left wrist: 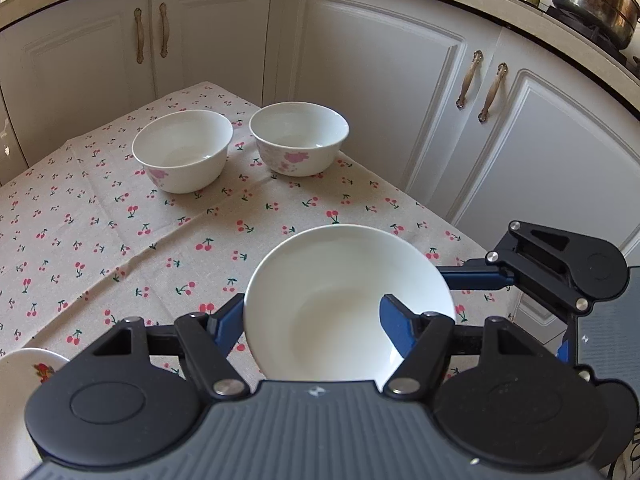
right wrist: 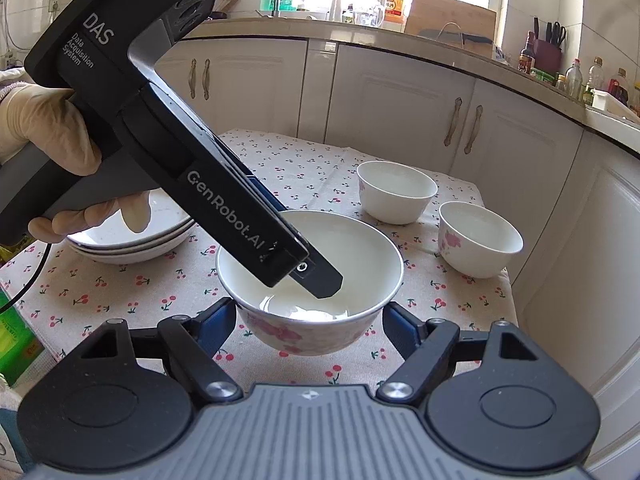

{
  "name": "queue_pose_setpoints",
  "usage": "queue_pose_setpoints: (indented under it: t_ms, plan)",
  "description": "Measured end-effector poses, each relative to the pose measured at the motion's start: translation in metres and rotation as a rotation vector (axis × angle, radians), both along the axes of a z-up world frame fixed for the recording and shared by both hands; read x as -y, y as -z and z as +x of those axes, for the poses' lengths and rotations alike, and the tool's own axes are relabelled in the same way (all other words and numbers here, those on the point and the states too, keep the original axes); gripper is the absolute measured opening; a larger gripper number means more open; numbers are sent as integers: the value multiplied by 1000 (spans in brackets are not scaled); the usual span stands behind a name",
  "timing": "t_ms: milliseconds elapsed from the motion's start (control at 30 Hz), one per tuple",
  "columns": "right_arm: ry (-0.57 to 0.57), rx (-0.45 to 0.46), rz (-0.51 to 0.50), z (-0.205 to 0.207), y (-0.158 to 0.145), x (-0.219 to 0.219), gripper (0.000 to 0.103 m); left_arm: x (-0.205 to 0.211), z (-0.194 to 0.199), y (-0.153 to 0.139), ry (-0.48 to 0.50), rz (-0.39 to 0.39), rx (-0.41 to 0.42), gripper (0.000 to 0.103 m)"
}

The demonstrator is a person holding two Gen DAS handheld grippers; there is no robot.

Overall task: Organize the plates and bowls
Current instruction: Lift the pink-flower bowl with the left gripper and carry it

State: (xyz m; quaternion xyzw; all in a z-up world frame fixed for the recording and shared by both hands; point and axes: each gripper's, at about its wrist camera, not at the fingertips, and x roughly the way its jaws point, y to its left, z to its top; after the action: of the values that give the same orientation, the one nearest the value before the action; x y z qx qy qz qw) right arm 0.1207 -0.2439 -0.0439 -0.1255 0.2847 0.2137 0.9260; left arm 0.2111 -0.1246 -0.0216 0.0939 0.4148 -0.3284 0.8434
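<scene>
A white bowl with pink flowers (left wrist: 348, 304) sits near the table's front right; it also shows in the right wrist view (right wrist: 310, 276). My left gripper (left wrist: 312, 322) straddles its left wall, one finger (left wrist: 396, 328) inside the bowl and one finger (left wrist: 226, 328) outside. From the right wrist view its inner finger (right wrist: 320, 278) reaches down into the bowl. My right gripper (right wrist: 310, 320) is open, its fingers either side of the bowl without touching. Two more flowered bowls (left wrist: 183, 150) (left wrist: 299, 138) stand at the back. A stack of white plates (right wrist: 132, 236) lies at the left.
The table has a cherry-print cloth (left wrist: 100, 240). White cabinets (left wrist: 380, 80) close behind it. A steel pot (left wrist: 592, 0) sits on the counter. A green box (right wrist: 16, 340) lies by the table's left edge. My right gripper's body (left wrist: 560, 264) is at the table's right edge.
</scene>
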Motion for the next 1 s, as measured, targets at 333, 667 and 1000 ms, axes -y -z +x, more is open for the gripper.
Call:
queue_pose_setpoints:
  t_ms: [333,667,1000]
  plan:
    - [0,-32,0,-13,10,7,84,8,-10,13,9,9,-27,70]
    - [0,-64,-1,-13,18,9,84,10,-8,22,9,7,-54,71]
    - [6,-76,10,-12,22,10,84,11,-11,22,31,-15,-46,82]
